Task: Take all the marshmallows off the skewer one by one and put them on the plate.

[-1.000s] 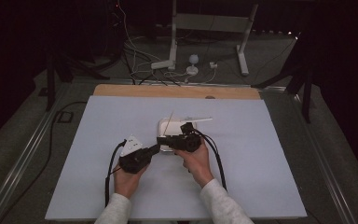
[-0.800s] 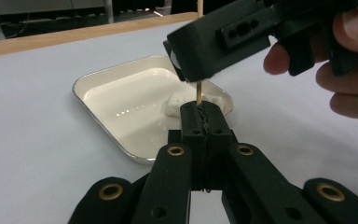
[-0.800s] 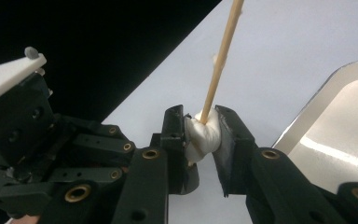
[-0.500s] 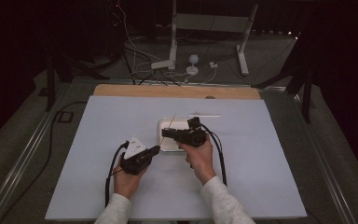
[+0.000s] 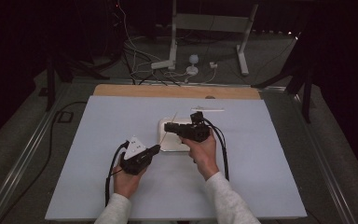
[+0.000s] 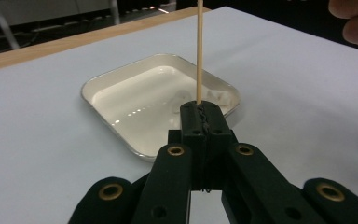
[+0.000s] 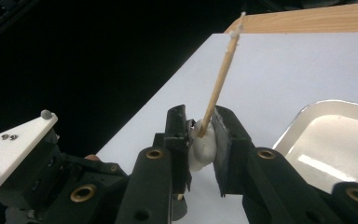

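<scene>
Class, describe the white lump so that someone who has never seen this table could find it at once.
Start at the pale blue table and find the shallow white tray near its middle. Beside it, the right gripper pinches a soft white lump, the one thing here with a thin wooden skewer stuck through it.

Probably a lab or studio, dark drapes [image 5: 37, 28], floor cables [image 5: 140, 51], stand legs [image 5: 172, 42]

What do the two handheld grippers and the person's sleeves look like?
Both grippers, left gripper and right gripper, are black with brass-coloured rivets on the linkages. A pale three-cornered plate tops the left one. Black cables trail back. Sleeves are white.
</scene>
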The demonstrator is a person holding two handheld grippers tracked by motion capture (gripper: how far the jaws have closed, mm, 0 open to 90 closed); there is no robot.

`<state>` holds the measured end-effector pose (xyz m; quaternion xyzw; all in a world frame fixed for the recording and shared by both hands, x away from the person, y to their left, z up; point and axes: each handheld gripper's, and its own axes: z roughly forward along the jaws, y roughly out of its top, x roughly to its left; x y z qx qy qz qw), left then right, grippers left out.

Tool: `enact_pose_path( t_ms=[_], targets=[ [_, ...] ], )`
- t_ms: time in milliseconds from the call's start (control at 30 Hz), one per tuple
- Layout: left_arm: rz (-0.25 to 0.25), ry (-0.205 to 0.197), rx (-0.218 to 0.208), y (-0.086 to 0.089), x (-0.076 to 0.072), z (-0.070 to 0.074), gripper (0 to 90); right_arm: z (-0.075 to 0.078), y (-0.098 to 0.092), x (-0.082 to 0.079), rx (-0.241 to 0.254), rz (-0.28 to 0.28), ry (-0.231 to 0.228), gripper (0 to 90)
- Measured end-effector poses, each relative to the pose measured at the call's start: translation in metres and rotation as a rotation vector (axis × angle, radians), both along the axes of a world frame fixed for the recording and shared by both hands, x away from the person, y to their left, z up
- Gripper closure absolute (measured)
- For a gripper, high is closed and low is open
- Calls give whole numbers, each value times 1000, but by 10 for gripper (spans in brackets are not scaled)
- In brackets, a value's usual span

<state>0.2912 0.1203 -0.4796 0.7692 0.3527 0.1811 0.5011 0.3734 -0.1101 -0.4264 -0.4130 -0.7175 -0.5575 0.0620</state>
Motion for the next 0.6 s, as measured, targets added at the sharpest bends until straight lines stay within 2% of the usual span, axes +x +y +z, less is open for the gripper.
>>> enact_pose_path(
  t_ms=[33,100,200,300,333,367,433,500,600],
  targets=[
    [0,10,-16,1,0,0,900,0,1,-1,2,0,-1,770],
    [8,17,-19,0,0,0,900,-1,4,-3,-7,13,-11,742],
    [25,22,-24,0,0,0,900,-6,6,-3,9,34,4,625],
    [26,31,-46,0,1,0,900,-12,12,-5,-15,60,23,571],
    [23,29,-46,0,1,0,900,-14,15,-5,-28,62,23,609],
    [20,27,-46,0,0,0,900,-15,17,-6,-36,61,21,692],
    [18,25,-47,1,0,0,900,-17,19,-6,-36,63,31,785],
    [18,14,-50,2,0,1,900,-16,18,-7,-41,37,17,823],
    [17,-5,-57,3,-1,2,900,-11,17,-8,-35,26,-2,831]
  ],
)
